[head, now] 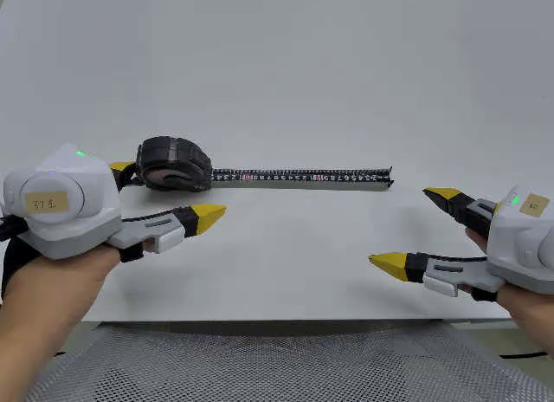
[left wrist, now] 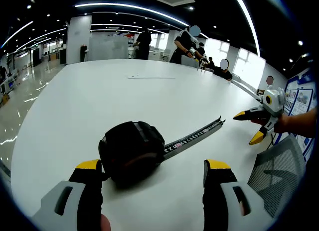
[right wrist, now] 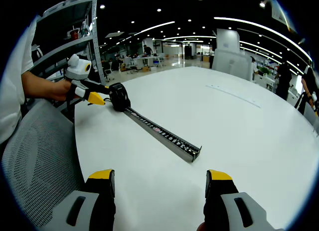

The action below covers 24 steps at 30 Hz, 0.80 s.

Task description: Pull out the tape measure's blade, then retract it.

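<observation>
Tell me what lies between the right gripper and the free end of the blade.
Just bare table between the right gripper and the blade end, seen in the right gripper view.

I'm at a white desk in an open-plan office — ceiling strip lights, glossy floor, people standing beyond.
</observation>
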{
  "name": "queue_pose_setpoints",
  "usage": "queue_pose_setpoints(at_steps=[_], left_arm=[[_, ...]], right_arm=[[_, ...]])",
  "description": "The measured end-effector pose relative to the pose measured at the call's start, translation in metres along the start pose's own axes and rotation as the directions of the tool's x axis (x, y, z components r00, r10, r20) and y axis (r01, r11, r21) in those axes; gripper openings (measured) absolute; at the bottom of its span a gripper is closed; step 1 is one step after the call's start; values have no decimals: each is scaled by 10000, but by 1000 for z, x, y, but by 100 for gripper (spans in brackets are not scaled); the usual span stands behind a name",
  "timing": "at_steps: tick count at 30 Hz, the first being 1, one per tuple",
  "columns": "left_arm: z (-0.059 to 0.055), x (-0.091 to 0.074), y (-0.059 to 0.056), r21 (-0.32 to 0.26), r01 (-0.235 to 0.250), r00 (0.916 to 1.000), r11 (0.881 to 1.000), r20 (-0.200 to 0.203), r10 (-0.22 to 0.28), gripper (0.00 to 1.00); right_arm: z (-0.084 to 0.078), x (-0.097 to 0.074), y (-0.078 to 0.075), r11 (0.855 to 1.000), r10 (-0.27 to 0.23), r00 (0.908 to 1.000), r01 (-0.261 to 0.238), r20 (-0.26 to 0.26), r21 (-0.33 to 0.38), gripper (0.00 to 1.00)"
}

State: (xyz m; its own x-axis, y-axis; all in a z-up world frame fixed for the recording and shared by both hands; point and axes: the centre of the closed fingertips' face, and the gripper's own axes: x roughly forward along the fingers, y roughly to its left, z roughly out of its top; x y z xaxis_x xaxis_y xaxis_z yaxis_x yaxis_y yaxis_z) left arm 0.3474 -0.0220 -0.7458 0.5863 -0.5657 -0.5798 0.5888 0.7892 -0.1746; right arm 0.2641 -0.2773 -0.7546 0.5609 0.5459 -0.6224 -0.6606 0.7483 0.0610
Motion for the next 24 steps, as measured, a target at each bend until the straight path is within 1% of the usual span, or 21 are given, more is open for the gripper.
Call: queue_pose_setpoints(at_steps=[2, 4, 6, 9, 11, 12, 15, 17, 19, 22, 24], left_arm=[[2, 1, 0, -252, -41, 10000, 9997, 65, 43, 81], [2, 3, 2, -290, -265, 9996, 9992, 43, 267, 79], [2, 4, 3, -273, -410, 9992, 9988, -14, 410, 79], [5, 6, 5, -662, -678, 9976, 9955, 108, 687, 78], [4, 8, 7, -421, -1040, 9946, 9937, -21, 1040, 77], [4, 10, 6, -435, -1041, 9946, 9936, -9, 1041, 77], [5, 12, 7, -660, -1295, 9915, 9894, 42, 1301, 78], [5, 13, 8, -596, -1454, 9893, 9876, -9, 1456, 77], [6, 14, 9, -785, -1559, 9876, 9846, 66, 1569, 76], [8, 15, 12, -1045, -1829, 9826, 9776, 124, 1852, 74], [9, 16, 12, -1159, -1960, 9798, 9737, 165, 1992, 75]], right_arm=[[2, 1, -1, 10000, 56, 10000, -56, 2, 19, 72], [3, 2, -3, 9998, 85, 9999, -86, -56, -191, 70], [4, 2, -6, 9997, 103, 9999, -105, -92, -242, 69], [3, 4, -11, 9993, 77, 9998, -83, -183, -355, 68], [3, 4, -13, 9992, 70, 9997, -80, -246, -404, 67], [3, 4, -14, 9991, 89, 9996, -100, -255, -420, 67], [4, 6, -18, 9986, 125, 9992, -145, -386, -516, 66], [4, 7, -19, 9982, 138, 9990, -162, -428, -572, 65], [4, 8, -20, 9977, 186, 9987, -217, -479, -648, 64], [4, 10, -24, 9958, 257, 9977, -311, -634, -856, 62], [4, 12, -25, 9945, 279, 9971, -348, -706, -990, 61]])
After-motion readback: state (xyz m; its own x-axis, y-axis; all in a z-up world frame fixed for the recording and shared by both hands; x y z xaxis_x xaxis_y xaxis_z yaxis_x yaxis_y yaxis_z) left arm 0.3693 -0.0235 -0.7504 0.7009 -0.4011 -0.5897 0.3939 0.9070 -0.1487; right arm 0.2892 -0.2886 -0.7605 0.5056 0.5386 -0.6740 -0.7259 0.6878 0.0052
